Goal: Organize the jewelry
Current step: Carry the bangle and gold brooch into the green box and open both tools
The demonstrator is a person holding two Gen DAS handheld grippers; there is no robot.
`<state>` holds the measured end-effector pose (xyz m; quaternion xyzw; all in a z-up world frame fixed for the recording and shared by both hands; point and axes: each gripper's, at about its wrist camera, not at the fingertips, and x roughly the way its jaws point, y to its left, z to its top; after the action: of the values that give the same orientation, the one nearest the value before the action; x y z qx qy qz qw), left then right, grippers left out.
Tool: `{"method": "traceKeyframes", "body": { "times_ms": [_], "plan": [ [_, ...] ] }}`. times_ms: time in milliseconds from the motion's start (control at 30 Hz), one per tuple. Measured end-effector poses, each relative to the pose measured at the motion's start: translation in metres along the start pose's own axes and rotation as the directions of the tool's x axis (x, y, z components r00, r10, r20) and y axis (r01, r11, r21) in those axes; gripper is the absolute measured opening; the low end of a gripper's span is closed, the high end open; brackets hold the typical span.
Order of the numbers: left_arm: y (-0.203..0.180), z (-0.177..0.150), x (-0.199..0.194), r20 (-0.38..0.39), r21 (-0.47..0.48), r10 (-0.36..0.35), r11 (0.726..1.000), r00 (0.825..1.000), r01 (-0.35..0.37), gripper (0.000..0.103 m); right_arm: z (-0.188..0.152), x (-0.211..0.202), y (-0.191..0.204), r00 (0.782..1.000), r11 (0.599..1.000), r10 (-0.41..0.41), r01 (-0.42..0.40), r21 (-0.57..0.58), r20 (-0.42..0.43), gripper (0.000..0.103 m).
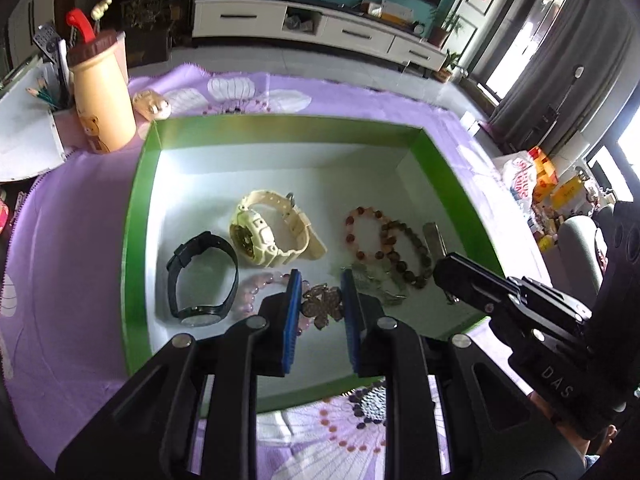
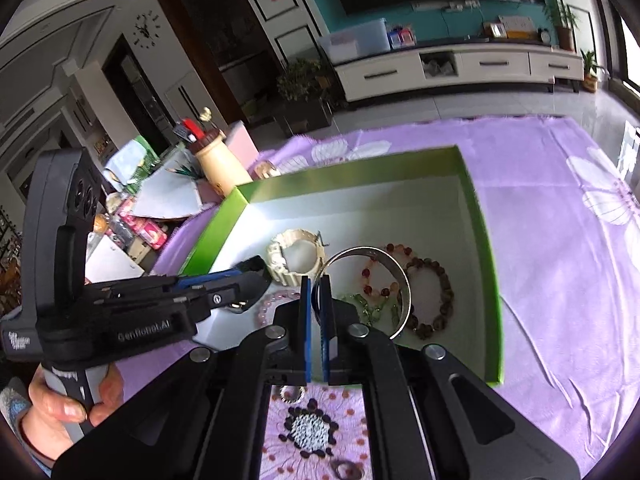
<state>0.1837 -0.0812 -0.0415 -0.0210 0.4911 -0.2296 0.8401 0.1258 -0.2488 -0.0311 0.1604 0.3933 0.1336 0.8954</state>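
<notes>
A green box [image 1: 140, 184] with a white floor holds a black watch [image 1: 200, 276], a cream watch [image 1: 268, 232], an orange bead bracelet [image 1: 366, 236], a dark bead bracelet [image 1: 412, 256] and a pink bead bracelet [image 1: 256, 288]. My left gripper [image 1: 320, 300] is shut on a bronze flower-shaped brooch [image 1: 322, 304], just above the box floor. My right gripper [image 2: 316, 304] is shut on a silver bangle [image 2: 372, 284] and holds it over the box [image 2: 480, 240]. In the left wrist view the right gripper [image 1: 440, 270] reaches in from the right.
The box lies on a purple flowered cloth [image 1: 72, 260]. A cream bottle [image 1: 104, 96] and a pen holder [image 1: 60, 92] stand at the back left. Two small rings [image 2: 292, 394] [image 2: 346, 470] lie on the cloth in front of the box.
</notes>
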Motion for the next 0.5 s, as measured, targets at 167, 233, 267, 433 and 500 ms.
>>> {"method": "traceKeyframes", "body": {
  "times_ms": [167,233,267,433,500],
  "plan": [
    [0.000,0.002,0.019,-0.035,0.007,0.023,1.000,0.999,-0.022,0.020,0.005,0.021,-0.006,0.999,1.000,-0.010,0.011,0.016,-0.050,0.003],
    [0.000,0.003,0.025,-0.045,0.010,0.031,0.999,0.999,-0.030,0.020,0.005,0.026,-0.006,0.998,1.000,-0.017,0.018,0.013,-0.063,0.003],
    [0.000,0.003,0.028,-0.049,0.013,0.037,0.999,0.998,-0.037,0.020,0.005,0.028,-0.007,0.997,1.000,-0.020,0.021,0.011,-0.069,0.003],
    [0.000,0.003,0.036,-0.056,0.021,0.060,0.998,0.997,-0.059,0.020,0.004,0.036,-0.007,0.995,0.999,-0.039,0.039,-0.005,-0.089,0.004],
    [0.002,0.002,0.036,-0.058,0.015,0.063,0.998,0.996,-0.062,0.020,0.004,0.039,-0.006,0.995,0.999,-0.041,0.040,-0.007,-0.092,0.005]
  ]
}}
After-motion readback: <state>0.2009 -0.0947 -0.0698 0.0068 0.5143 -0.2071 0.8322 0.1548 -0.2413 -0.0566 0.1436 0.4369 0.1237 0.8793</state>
